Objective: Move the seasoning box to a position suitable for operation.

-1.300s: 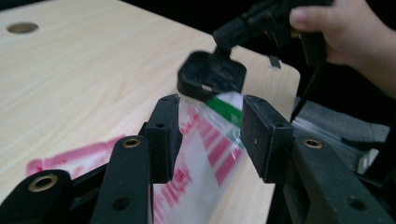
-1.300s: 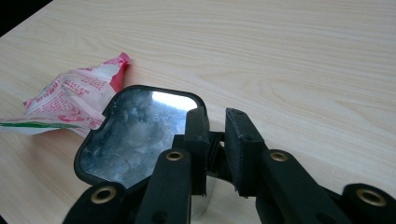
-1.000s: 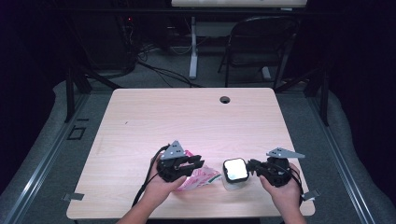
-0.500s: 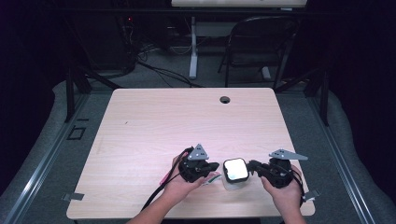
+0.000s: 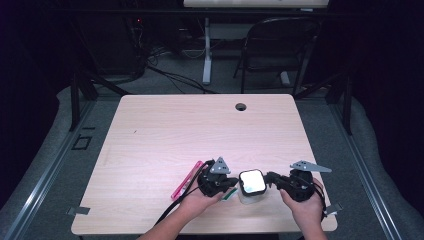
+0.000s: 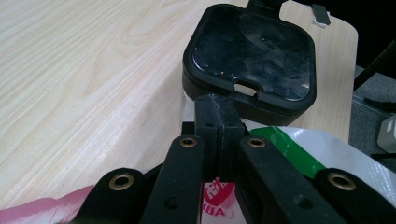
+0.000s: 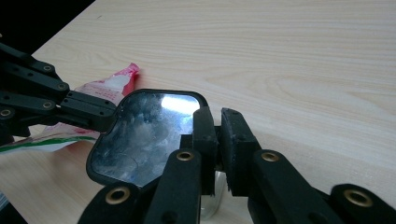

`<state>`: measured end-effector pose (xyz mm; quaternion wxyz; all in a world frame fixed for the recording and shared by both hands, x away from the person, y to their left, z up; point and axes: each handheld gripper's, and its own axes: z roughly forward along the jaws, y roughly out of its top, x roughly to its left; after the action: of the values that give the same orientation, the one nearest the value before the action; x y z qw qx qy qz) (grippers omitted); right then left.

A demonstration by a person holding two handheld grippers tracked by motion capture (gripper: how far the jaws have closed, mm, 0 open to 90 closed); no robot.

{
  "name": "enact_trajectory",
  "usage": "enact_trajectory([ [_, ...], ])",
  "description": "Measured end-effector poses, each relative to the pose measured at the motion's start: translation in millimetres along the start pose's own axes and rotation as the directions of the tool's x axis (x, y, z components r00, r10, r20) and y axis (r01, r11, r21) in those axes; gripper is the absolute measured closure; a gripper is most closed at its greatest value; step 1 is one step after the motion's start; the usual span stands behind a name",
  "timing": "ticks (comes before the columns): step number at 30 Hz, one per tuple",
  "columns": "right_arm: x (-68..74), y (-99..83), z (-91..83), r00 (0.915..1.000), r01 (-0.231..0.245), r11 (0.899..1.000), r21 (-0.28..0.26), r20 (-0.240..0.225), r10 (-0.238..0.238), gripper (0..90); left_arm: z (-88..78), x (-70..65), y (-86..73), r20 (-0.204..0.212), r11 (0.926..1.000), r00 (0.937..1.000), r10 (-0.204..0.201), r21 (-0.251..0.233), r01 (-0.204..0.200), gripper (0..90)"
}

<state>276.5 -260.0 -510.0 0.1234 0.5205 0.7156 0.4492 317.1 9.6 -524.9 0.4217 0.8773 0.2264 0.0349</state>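
Pale wood runs under everything, and the work sits at the near edge of the table (image 5: 165,130), close to the person's side. Nearest, the left tongs (image 5: 231,182) are pressed fully together on a thin plastic wrapper (image 6: 327,156) — white with a green band and red print — its tail trailing back under them. Just beyond their tips stands the small container (image 5: 251,186), a clear tub with a black-rimmed hinged lid (image 6: 252,51). The right tongs (image 5: 270,178) come in from the other side, drawn narrow on the lid's rim, a thin gap showing between the pads (image 7: 233,135); whether they truly pinch it I cannot tell.

The wrapper looks light, limp and slippery — best held at a flat edge, as now. The tub seems light and fairly stiff; its smooth lid offers little, so the rim or the front tab are probably the best places to hold. A pink strip (image 5: 186,179) lies to the left.

Little margin remains toward the near edge; farther off, the table lies open up to the cable hole (image 5: 241,106).
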Motion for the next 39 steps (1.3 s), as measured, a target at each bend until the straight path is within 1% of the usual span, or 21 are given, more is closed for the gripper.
enact_trajectory([
  [5, -0.9, -0.9, 0.1, 0.9998, -0.013, 1.000, -0.005, -0.012, 0.013, 84.9, 0.5, 0.5, 0.9, -0.002, 1.0000, 1.0000, -0.004, -0.001, 0.004, 90.0],
  [10, -1.5, -1.7, 0.4, 0.9993, -0.033, 0.999, -0.015, -0.019, 0.033, 84.9, 0.1, 0.3, 1.5, -0.005, 1.0000, 1.0000, 0.001, -0.001, -0.001, 90.0],
  [19, -2.9, -2.1, -0.1, 0.9990, -0.037, 0.999, -0.016, -0.023, 0.037, 84.9, -1.7, -0.5, 3.6, 0.005, 0.9994, 1.0000, 0.001, -0.034, -0.001, 90.0],
  [22, -3.0, -2.1, -0.2, 0.9992, -0.035, 0.999, -0.016, -0.023, 0.034, 84.3, -2.4, -0.5, 6.0, 0.005, 0.9995, 1.0000, 0.005, -0.032, -0.005, 90.0],
  [23, -2.6, -1.8, -0.4, 0.9994, -0.026, 1.000, -0.013, -0.025, 0.026, 82.8, -2.3, -0.7, 6.9, 0.001, 0.9994, 1.0000, 0.005, -0.035, -0.005, 90.0],
  [24, -2.0, -1.5, -1.1, 0.9997, -0.008, 1.000, -0.005, -0.025, 0.008, 80.1, -3.1, -0.6, 8.2, 0.001, 0.9994, 1.0000, 0.009, -0.033, -0.009, 90.0],
  [25, -0.9, -0.9, -2.1, 0.9994, 0.005, 1.000, -0.004, -0.034, -0.005, 78.1, -3.7, -0.9, 9.8, 0.004, 0.9993, 1.0000, 0.009, -0.037, -0.009, 90.0],
  [28, 7.2, 3.8, -7.1, 0.9964, 0.063, 0.998, 0.003, -0.058, -0.063, 69.9, -5.4, -1.7, 14.3, -0.002, 0.9990, 0.9998, 0.018, -0.042, -0.018, 90.0],
  [29, 12.4, 6.2, -9.4, 0.9944, 0.092, 0.995, 0.026, -0.055, -0.090, 67.1, -5.9, -2.3, 15.7, -0.005, 0.9988, 0.9998, 0.021, -0.044, -0.021, 90.0],
  [30, 16.7, 7.3, -10.5, 0.9918, 0.116, 0.993, 0.037, -0.059, -0.114, 65.2, -6.4, -2.7, 16.8, -0.006, 0.9988, 0.9997, 0.022, -0.044, -0.022, 89.7],
  [31, 20.4, 7.8, -10.9, 0.9902, 0.127, 0.991, 0.042, -0.063, -0.125, 63.0, -6.8, -3.1, 18.9, -0.010, 0.9987, 0.9996, 0.027, -0.043, -0.027, 89.4],
  [32, 27.3, 8.7, -11.5, 0.9871, 0.150, 0.987, 0.057, -0.066, -0.146, 60.0, -7.1, -3.5, 20.3, -0.010, 0.9988, 0.9996, 0.025, -0.043, -0.026, 89.1],
  [34, 34.8, 10.0, -13.1, 0.9819, 0.180, 0.982, 0.063, -0.071, -0.176, 56.6, -7.3, -4.0, 22.4, -0.013, 0.9986, 0.9996, 0.025, -0.046, -0.025, 88.9],
  [35, 38.1, 10.4, -13.5, 0.9805, 0.187, 0.980, 0.062, -0.074, -0.182, 55.6, -7.6, -4.1, 24.2, -0.013, 0.9984, 0.9996, 0.026, -0.050, -0.027, 88.8],
  [37, 47.0, 12.1, -15.2, 0.9742, 0.213, 0.974, 0.079, -0.094, -0.205, 52.7, -7.5, -5.0, 27.2, -0.016, 0.9984, 0.9995, 0.029, -0.048, -0.030, 88.6],
  [38, 50.0, 12.3, -15.7, 0.9715, 0.224, 0.972, 0.072, -0.097, -0.216, 51.9, -7.8, -5.6, 29.4, -0.018, 0.9982, 0.9993, 0.034, -0.049, -0.034, 88.4],
  [39, 54.5, 12.9, -17.0, 0.9666, 0.245, 0.967, 0.072, -0.097, -0.237, 50.8, -8.1, -5.7, 30.6, -0.018, 0.9981, 0.9992, 0.037, -0.048, -0.038, 88.2],
])
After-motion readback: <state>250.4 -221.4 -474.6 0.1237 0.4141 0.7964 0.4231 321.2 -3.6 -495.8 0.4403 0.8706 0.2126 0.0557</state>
